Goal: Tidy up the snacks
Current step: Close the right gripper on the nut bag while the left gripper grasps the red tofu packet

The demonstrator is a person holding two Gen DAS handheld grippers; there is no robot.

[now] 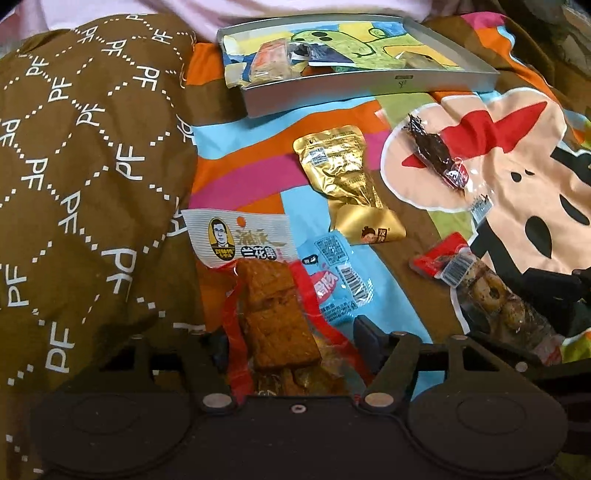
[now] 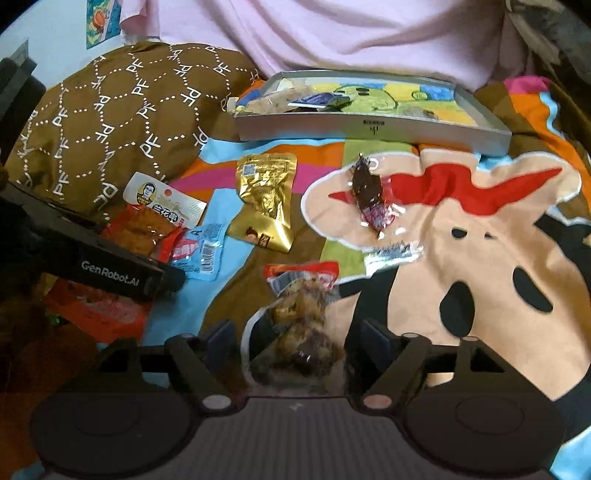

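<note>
Snack packets lie on a colourful bedspread. My left gripper is open around a tofu-skewer packet with a white and red wrapper. My right gripper is open around a clear packet of brown lotus-root slices with a red top, also in the left wrist view. A gold packet, a blue packet and a dark dried-meat packet lie between. A grey tin tray at the back holds a few snacks.
A brown pillow with white "PF" lettering rises on the left. A person in pink sits behind the tray. An orange packet lies under the left gripper body.
</note>
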